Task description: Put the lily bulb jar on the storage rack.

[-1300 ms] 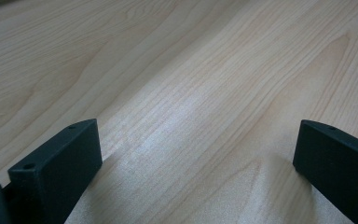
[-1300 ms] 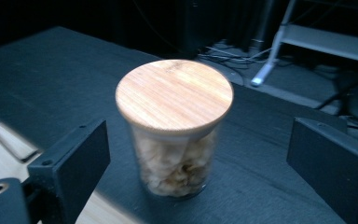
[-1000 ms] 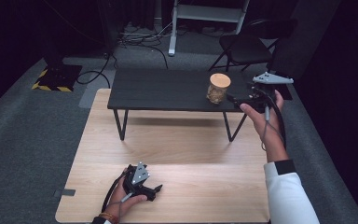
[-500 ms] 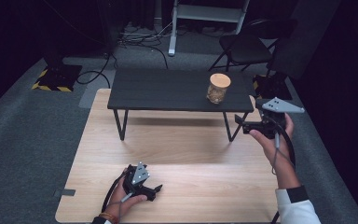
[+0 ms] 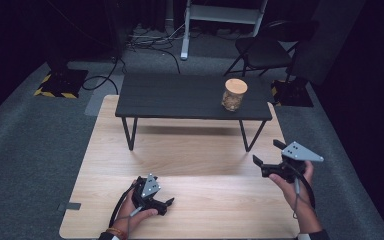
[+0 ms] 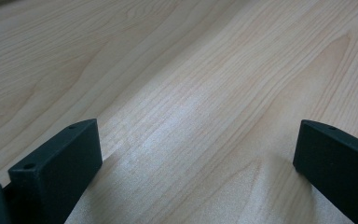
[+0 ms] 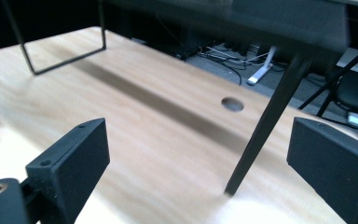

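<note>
here, from above, your left gripper point(image 5: 166, 203) rests low on the wooden worktop point(image 5: 200, 150) near its front edge, while your right gripper point(image 5: 266, 156) hangs over the right side. the lidded jar point(image 5: 233, 94) stands well apart on the small dark table point(image 5: 180, 96). in the left gripper view, the jaws are spread wide over bare wood. in the right gripper view, the jaws gape, empty, facing a dark table leg point(image 7: 270, 116).

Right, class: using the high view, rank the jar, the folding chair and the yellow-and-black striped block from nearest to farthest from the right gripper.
1. Jar: on the dark side table's right end, ahead of the right gripper.
2. Folding chair: on the floor beyond the table, right of centre.
3. Striped block: far left, on the carpet.
</note>
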